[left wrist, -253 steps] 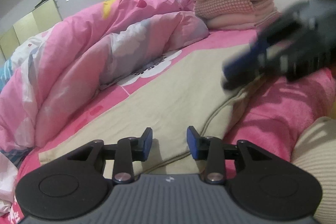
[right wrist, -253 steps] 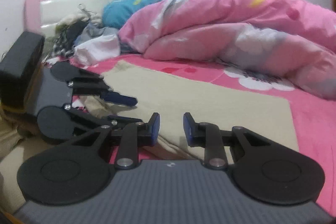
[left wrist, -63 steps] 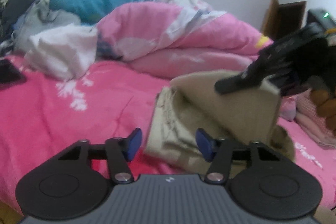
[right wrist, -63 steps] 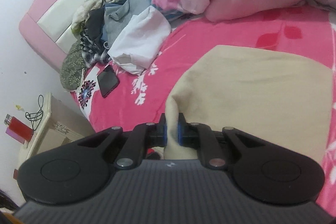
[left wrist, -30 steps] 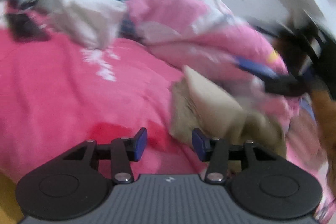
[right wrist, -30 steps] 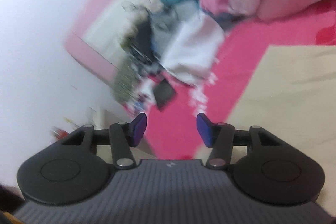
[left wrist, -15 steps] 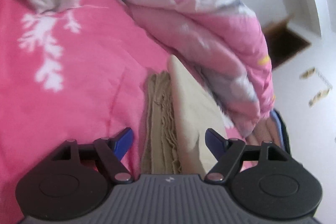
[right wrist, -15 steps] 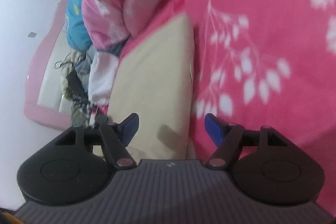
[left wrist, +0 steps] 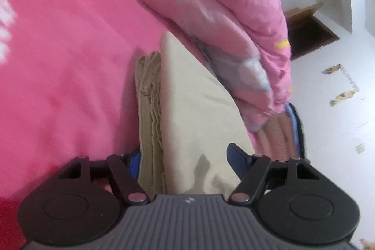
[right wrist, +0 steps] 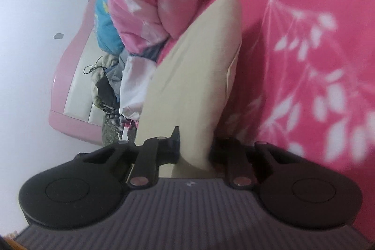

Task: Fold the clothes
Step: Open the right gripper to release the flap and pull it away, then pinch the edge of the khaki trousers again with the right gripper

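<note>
Beige folded garment (left wrist: 192, 95) lies flat on the pink bedsheet (left wrist: 65, 57), layered edges showing on one side. Left gripper (left wrist: 185, 161) straddles its near end, fingers spread, jaws just eased narrower. Right gripper (right wrist: 195, 148) just clamped onto its near edge. Pink duvet (left wrist: 222, 15) crowds the far side; bare sheet beyond.

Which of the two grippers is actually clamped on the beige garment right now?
The right gripper: its jaws have just closed and pinch the beige garment. The left gripper only straddles the folded stack, jaws wide.
</note>
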`<state>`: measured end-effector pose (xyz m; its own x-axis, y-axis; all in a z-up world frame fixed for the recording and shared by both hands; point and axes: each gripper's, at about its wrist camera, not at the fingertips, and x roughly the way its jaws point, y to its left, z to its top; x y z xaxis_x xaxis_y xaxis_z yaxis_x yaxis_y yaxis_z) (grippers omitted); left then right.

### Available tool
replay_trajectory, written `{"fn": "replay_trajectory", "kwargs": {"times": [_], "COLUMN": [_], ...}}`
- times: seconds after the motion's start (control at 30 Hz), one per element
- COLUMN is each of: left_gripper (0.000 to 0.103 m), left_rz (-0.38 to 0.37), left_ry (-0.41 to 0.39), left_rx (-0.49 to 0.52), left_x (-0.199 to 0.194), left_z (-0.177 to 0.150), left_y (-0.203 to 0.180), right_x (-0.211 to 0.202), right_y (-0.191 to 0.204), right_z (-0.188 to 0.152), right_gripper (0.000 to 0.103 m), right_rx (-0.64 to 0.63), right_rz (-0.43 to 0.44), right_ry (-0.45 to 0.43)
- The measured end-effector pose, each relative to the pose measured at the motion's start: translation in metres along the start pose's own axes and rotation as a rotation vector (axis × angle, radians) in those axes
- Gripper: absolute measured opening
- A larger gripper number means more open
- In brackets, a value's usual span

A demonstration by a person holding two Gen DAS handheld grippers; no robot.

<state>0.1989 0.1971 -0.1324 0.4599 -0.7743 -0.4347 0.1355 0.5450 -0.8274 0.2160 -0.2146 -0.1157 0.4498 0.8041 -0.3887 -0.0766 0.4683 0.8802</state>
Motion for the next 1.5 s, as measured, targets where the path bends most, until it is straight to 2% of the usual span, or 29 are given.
{"fn": "replay_trajectory", "kwargs": {"times": [0.17,0.23,0.27,0.33,0.4,0.47,0.6,0.67,0.77,0.8,0.83,0.9,0.93,1.0,1.07,1.17,1.2,1.23,1.27,1.3,1.37,1.4,1.43,1.5], "left_gripper": [0.072,0.072,0.072,0.072,0.072,0.072,0.072,0.072,0.068,0.068,0.068,0.069,0.069,0.069,0.070,0.075,0.077,0.077,0.077,0.077,0.077,0.075,0.075,0.075], "left_rz": [-0.115,-0.126,-0.118,-0.074,-0.042,0.024,0.148,0.200,0.336,0.357,0.379,0.407,0.383,0.365,0.356,0.362,0.366,0.371,0.375,0.379,0.388,0.394,0.404,0.404], "left_ry": [0.120,0.172,0.185,0.168,0.136,0.054,-0.081,-0.103,-0.110,-0.103,-0.096,-0.085,-0.089,-0.107,-0.115,-0.120,-0.123,-0.125,-0.127,-0.130,-0.134,-0.138,-0.144,-0.148], "left_rx": [0.076,0.107,0.122,0.147,0.161,0.212,0.456,0.594,0.762,0.750,0.738,0.704,0.661,0.620,0.606,0.586,0.580,0.573,0.567,0.560,0.547,0.549,0.569,0.593], "left_x": [0.057,0.083,0.092,0.098,0.093,0.079,0.074,0.087,0.122,0.128,0.135,0.144,0.141,0.136,0.136,0.135,0.135,0.135,0.134,0.134,0.133,0.131,0.126,0.115], "left_z": [-0.030,-0.042,-0.047,-0.051,-0.052,-0.049,-0.040,-0.040,-0.048,-0.047,-0.045,-0.042,-0.038,-0.031,-0.027,-0.026,-0.026,-0.026,-0.026,-0.026,-0.026,-0.027,-0.030,-0.037], "left_y": [-0.042,-0.053,-0.057,-0.062,-0.065,-0.071,-0.107,-0.126,-0.139,-0.133,-0.128,-0.116,-0.110,-0.105,-0.101,-0.100,-0.100,-0.100,-0.100,-0.100,-0.101,-0.102,-0.105,-0.112], "right_x": [-0.075,-0.110,-0.123,-0.140,-0.156,-0.175,-0.184,-0.166,-0.122,-0.103,-0.085,-0.066,-0.066,-0.068,-0.078,-0.082,-0.076,-0.072,-0.074,-0.077,-0.103,-0.115,-0.126,-0.136], "right_y": [-0.008,-0.019,-0.027,-0.043,-0.045,-0.034,-0.003,0.003,-0.007,-0.012,-0.021,-0.040,-0.044,-0.052,-0.051,-0.047,-0.050,-0.053,-0.059,-0.063,-0.056,-0.044,-0.032,-0.015], "right_z": [0.002,0.001,0.001,0.000,-0.002,-0.002,0.012,0.025,0.039,0.045,0.051,0.067,0.075,0.090,0.090,0.081,0.077,0.074,0.073,0.072,0.064,0.053,0.042,0.016], "right_gripper": [0.016,0.019,0.023,0.034,0.036,0.036,0.031,0.025,0.023,0.022,0.022,0.001,0.000,0.000,0.005,0.008,0.012,0.010,0.003,0.002,0.005,0.009,0.009,0.010], "right_rx": [-0.009,0.000,0.021,0.081,0.068,0.000,-0.204,-0.286,-0.361,-0.380,-0.380,-0.359,-0.342,-0.310,-0.329,-0.346,-0.342,-0.333,-0.300,-0.267,-0.213,-0.253,-0.291,-0.341], "right_rz": [-0.051,-0.099,-0.132,-0.249,-0.325,-0.352,-0.353,-0.321,-0.251,-0.243,-0.271,-0.301,-0.310,-0.328,-0.336,-0.189,-0.213,-0.236,-0.254,-0.274,-0.335,-0.348,-0.353,-0.265], "right_ry": [-0.100,-0.152,-0.172,-0.176,-0.201,-0.267,-0.385,-0.356,-0.214,-0.161,-0.136,-0.140,-0.174,-0.241,-0.268,-0.208,-0.178,-0.154,-0.172,-0.194,-0.297,-0.327,-0.350,-0.311]}}
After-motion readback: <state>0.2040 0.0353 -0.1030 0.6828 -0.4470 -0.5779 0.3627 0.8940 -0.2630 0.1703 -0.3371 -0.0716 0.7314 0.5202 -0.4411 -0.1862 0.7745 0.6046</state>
